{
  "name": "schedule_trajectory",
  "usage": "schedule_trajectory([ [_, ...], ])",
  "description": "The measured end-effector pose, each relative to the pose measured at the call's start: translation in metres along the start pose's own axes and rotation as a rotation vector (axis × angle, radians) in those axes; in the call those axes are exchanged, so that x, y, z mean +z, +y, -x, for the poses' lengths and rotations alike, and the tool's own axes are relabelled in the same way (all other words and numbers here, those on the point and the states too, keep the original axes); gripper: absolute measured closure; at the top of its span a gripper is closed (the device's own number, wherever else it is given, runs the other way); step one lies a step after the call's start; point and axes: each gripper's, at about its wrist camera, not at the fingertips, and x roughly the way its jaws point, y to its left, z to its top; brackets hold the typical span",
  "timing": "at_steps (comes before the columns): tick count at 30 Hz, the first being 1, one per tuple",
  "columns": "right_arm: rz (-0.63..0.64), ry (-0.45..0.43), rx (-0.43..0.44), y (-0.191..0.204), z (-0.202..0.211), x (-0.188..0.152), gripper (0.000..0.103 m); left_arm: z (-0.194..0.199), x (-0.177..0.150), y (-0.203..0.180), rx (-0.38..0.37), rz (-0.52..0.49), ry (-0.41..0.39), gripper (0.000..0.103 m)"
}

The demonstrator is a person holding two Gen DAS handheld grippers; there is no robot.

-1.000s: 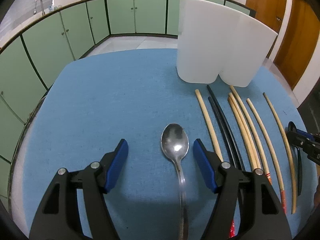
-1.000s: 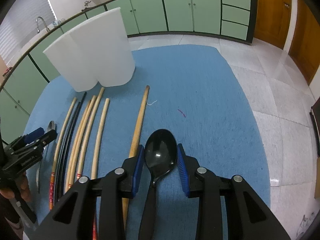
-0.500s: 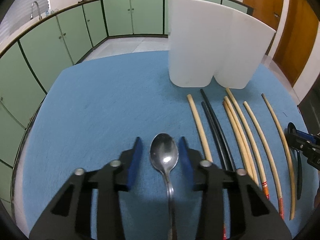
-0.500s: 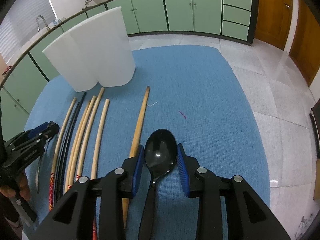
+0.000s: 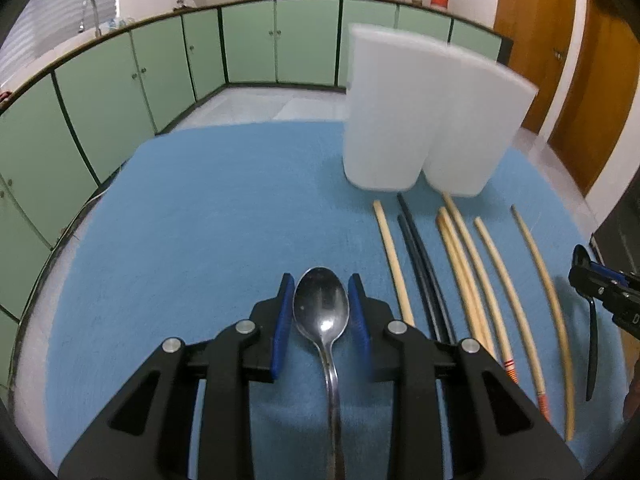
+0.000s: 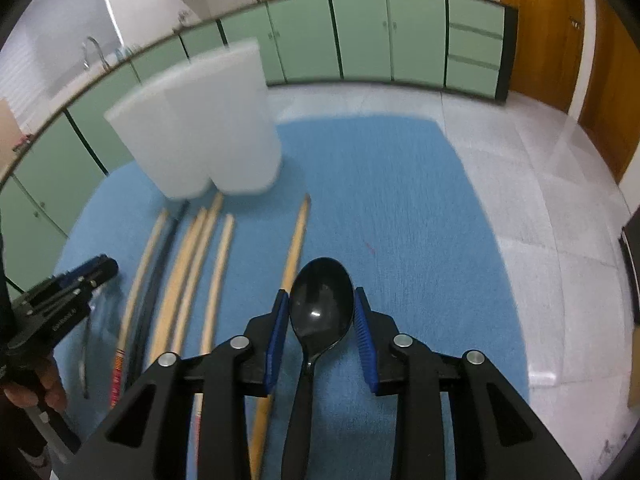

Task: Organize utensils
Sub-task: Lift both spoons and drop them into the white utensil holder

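Observation:
My left gripper is shut on a metal spoon, bowl pointing forward, raised over the blue table. My right gripper is shut on a black spoon, also lifted above the table. A white two-compartment utensil holder stands at the far side; it also shows in the right wrist view. Several chopsticks lie in a row before it: tan ones and a black pair. The right gripper shows at the right edge of the left wrist view.
Green kitchen cabinets curve around the far side, with a sink tap at left. Wooden doors stand at right. A tiled floor lies beyond the table's right edge.
My left gripper closed on the metal spoon and lifted it off the table. My right gripper rose and tilted with the black spoon still held.

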Motion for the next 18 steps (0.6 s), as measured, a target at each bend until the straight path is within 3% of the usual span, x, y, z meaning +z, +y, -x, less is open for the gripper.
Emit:
schedule_trajectory([
  [10, 0.041, -0.344, 0.082, 0.016, 0.065, 0.024, 0.071, 0.067, 0.015, 0.007, -0.022, 0.064, -0.238, 0.077],
  [18, 0.038, -0.475, 0.113, 0.021, 0.070, 0.054, 0.071, 0.092, 0.053, 0.008, -0.053, 0.100, -0.386, 0.078],
])
